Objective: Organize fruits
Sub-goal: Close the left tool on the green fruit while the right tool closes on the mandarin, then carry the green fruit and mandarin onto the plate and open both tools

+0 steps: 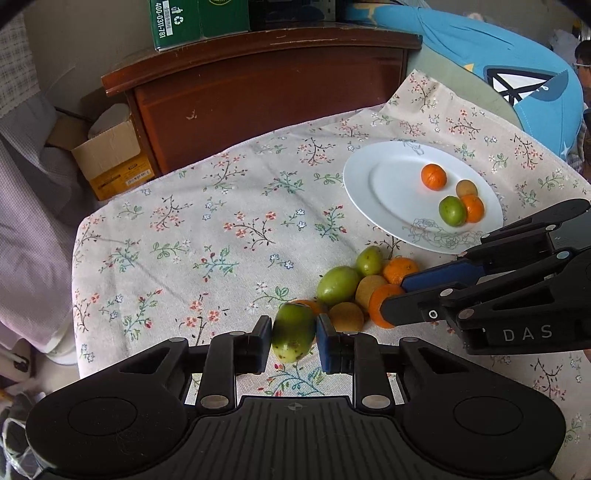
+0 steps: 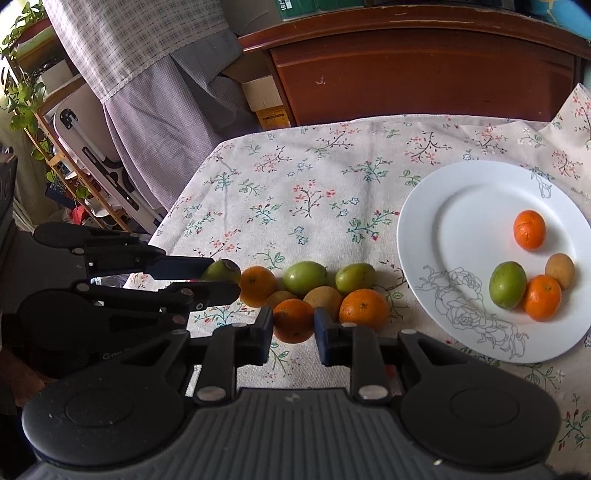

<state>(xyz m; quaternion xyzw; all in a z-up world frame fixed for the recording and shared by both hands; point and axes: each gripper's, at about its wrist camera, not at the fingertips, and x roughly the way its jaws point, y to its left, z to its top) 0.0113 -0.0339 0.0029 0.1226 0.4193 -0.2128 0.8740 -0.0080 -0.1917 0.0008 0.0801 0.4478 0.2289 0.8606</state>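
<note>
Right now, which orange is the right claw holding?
The front orange in the tablecloth cluster, pinched in the right claw; the others lie free, two on the plate.

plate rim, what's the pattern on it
White plate with a grey line-drawn rose on the near rim; clearest in the right wrist view.

A dark wooden cabinet [image 1: 266,99] stood across the top of the frame, with green boxes [image 1: 192,20] on its top. An open cardboard box [image 1: 110,155] sat at upper left beside it. A blue cushion [image 1: 517,77] lay at upper right. In the right wrist view, a plant shelf [image 2: 33,122] filled the left edge, beside checked fabric [image 2: 140,44].
</note>
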